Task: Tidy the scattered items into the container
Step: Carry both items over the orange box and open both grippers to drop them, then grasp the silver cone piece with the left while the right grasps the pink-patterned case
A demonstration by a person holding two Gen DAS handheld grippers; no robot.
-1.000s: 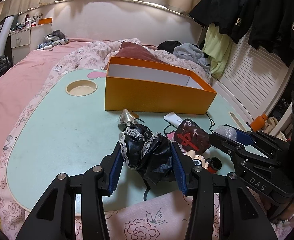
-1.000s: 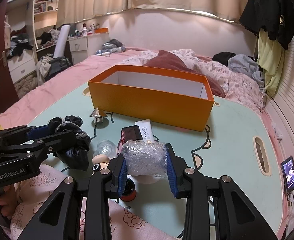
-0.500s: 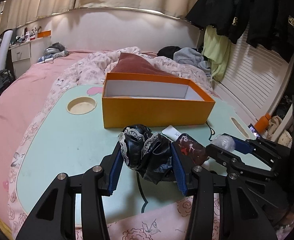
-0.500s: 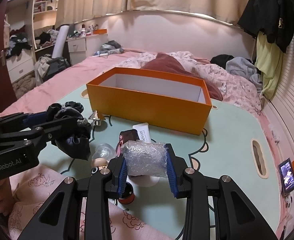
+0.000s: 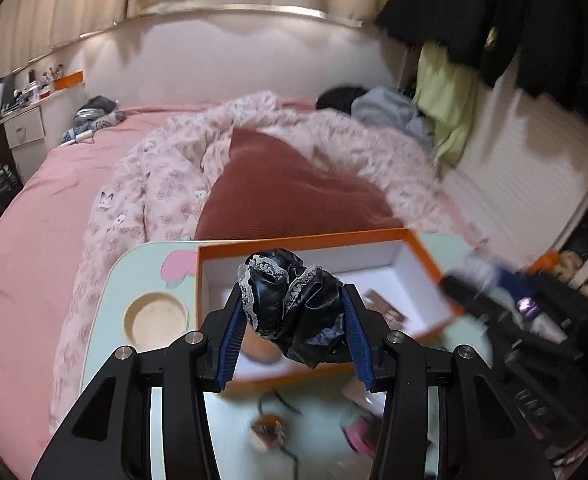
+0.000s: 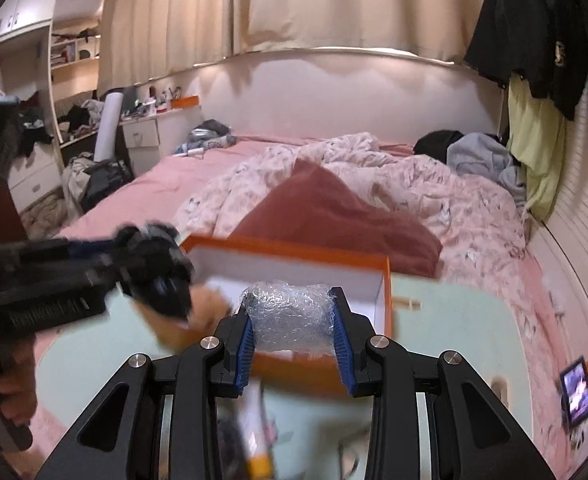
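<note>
In the left wrist view, the left claw [image 5: 292, 330] is seen closed on a crumpled black lace-trimmed garment [image 5: 290, 300], which is carried in the air over the near end of the orange box [image 5: 425, 250]; the white floor of the box is shown with a few small things already lying in it, blurred beyond naming. A pale green table [image 5: 106, 320] with a round recess is seen under the box, and more blurred items lie on it before the near wall. The right claw is caught only as a dark smear at the right edge. In the right wrist view, the right claw [image 6: 294, 334] is shown clamped on a bubble-wrapped bundle [image 6: 290, 320], held above the near wall of the box toward its right end, while the left claw and its garment appear at the left, blurred, over the box's left part. A hand [image 6: 12, 384] on the left handle is visible here only; the box's contents are visible only from the left view. From here a collision of the two claws over the narrow box is judged possible, since both loads are brought to it together. The loose garment may be draped over the rim if released too near the wall, and the bundle may be dropped short onto the table.
</note>
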